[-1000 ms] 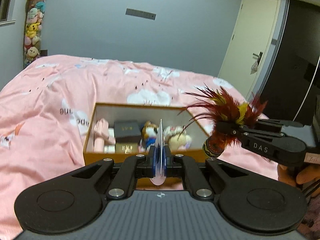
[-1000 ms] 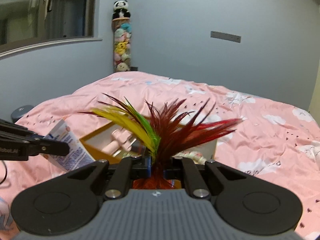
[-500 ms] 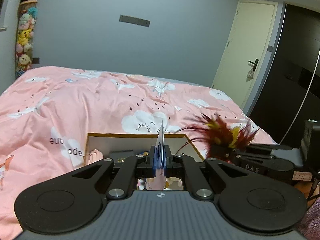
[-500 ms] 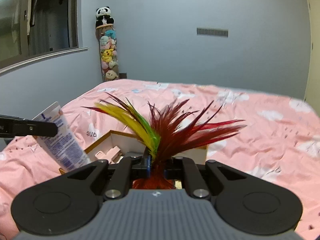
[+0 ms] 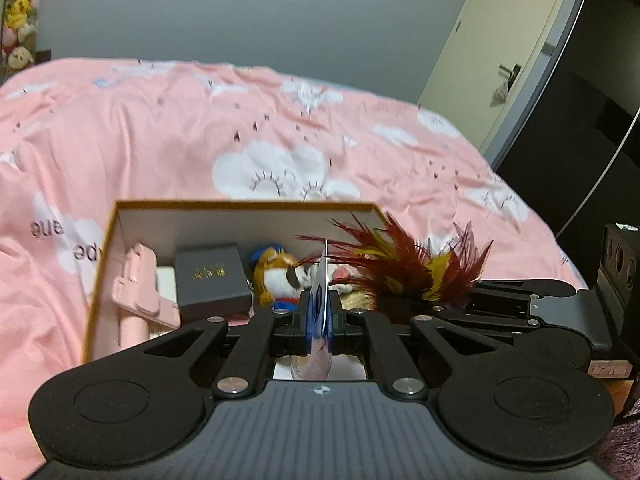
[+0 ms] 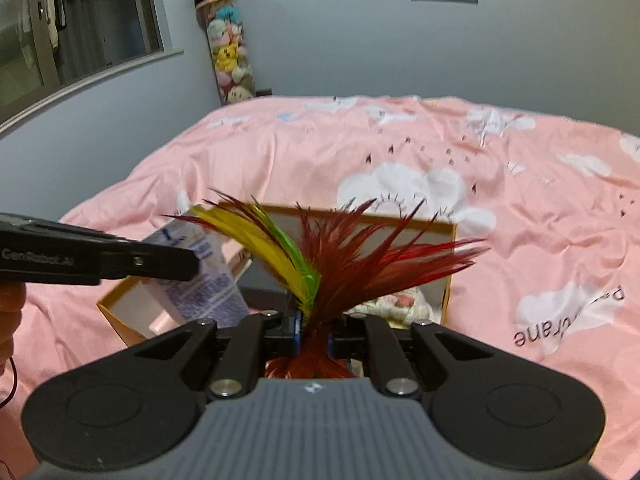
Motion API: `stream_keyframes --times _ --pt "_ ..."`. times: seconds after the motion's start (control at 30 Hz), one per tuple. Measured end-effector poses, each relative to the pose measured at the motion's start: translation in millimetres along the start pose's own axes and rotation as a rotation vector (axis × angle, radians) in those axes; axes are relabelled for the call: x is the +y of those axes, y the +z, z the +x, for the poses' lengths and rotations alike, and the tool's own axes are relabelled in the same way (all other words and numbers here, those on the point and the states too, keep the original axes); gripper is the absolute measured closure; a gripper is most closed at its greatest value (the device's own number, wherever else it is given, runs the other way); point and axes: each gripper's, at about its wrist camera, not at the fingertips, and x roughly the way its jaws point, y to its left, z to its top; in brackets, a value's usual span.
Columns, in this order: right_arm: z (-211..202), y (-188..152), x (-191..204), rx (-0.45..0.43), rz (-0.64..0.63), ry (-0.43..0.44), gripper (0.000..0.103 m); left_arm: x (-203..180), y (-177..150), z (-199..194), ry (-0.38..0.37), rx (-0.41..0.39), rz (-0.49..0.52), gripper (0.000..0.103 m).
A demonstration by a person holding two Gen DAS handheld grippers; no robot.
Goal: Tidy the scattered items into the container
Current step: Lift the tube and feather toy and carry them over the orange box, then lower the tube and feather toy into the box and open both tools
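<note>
Two things in hand over the box point(image 5: 240, 206): my left gripper point(image 5: 319, 312) clamps the tube point(image 6: 200, 276) by its flat crimp, right gripper point(image 6: 314, 330) pinches the shuttlecock point(image 6: 332, 264) base at 3 o'clock. Both light; feathers fragile.

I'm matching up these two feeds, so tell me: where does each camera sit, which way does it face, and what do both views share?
Left wrist: sits on the left gripper, looking along its fingers, shut on a tube, into the box; the right gripper enters from the right.
Right wrist: sits on the right gripper, shut on a feather shuttlecock, facing the box; the left gripper and part of a hand show at left.
Shared: box, pink bedspread, tube, shuttlecock.
</note>
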Motion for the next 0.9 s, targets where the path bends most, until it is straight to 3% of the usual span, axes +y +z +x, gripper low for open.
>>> stream_keyframes --times 0.3,0.9 --pt "26 -17 -7 0.123 -0.006 -0.015 0.090 1 -4 36 0.028 0.078 0.028 0.096" --pt "45 -17 -2 0.221 -0.022 0.015 0.088 0 -16 62 0.086 0.140 0.032 0.096"
